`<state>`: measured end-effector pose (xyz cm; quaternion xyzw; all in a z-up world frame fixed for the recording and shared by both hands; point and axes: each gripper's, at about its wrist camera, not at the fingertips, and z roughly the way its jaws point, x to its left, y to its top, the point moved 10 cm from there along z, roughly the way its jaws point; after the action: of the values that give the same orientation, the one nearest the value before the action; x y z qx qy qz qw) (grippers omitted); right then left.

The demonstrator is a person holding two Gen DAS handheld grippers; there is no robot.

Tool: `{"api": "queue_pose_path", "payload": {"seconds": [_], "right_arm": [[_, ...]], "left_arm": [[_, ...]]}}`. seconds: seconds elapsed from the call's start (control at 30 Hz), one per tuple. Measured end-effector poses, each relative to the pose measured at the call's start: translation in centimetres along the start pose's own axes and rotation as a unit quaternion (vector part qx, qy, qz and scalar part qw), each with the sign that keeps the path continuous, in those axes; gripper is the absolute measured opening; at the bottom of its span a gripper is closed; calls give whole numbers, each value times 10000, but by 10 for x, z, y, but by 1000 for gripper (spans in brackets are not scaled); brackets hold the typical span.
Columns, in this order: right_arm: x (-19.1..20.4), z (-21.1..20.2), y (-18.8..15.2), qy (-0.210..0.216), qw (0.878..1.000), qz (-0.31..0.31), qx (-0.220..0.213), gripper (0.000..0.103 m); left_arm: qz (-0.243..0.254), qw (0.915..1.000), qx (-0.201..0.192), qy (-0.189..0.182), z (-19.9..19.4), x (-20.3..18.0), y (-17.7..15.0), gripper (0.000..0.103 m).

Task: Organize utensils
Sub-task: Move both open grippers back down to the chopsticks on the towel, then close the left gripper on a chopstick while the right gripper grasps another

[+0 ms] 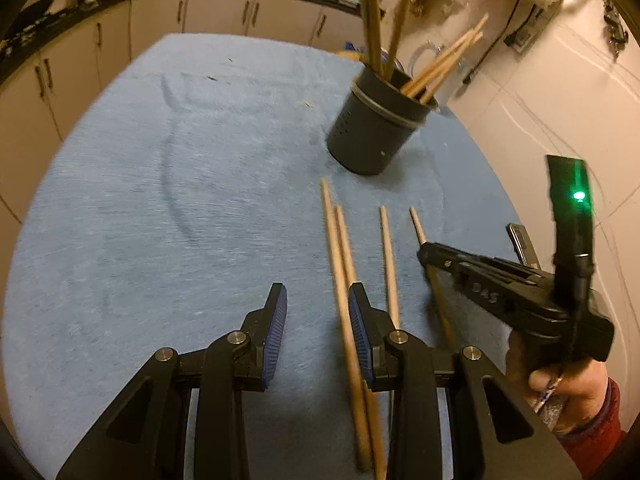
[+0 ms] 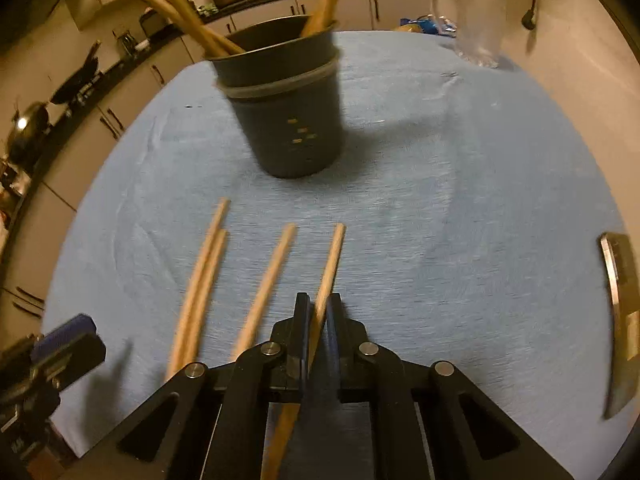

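Rightmost chopstick [image 2: 330, 268] pinched, three more lying loose on the blue cloth [image 2: 460, 240]

My right gripper [image 2: 318, 312] is clamped on it; next comes a lift into the dark holder [image 2: 288, 120] just beyond (upright, already stocked). My left gripper [image 1: 316, 308] hangs parted and empty beside the paired chopsticks [image 1: 340, 264]. Only the right view shows the knife [image 2: 620, 320].
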<state>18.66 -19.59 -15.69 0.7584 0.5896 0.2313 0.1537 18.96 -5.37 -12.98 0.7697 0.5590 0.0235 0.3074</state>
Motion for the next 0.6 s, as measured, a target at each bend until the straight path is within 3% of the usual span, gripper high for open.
{"api": "queue_pose_path", "payload": {"seconds": [0.17, 0.3, 0.6], "right_arm": [[-22, -5, -2, 328, 9991, 257, -21, 6], [-22, -4, -5, 549, 9981, 281, -20, 7], [-20, 0, -2, 698, 9973, 238, 32, 7]], "left_arm": [[95, 9996, 270, 82, 28, -11, 4, 30], [220, 9989, 317, 255, 39, -14, 9, 20], [450, 9957, 478, 648, 58, -14, 19, 16]]}}
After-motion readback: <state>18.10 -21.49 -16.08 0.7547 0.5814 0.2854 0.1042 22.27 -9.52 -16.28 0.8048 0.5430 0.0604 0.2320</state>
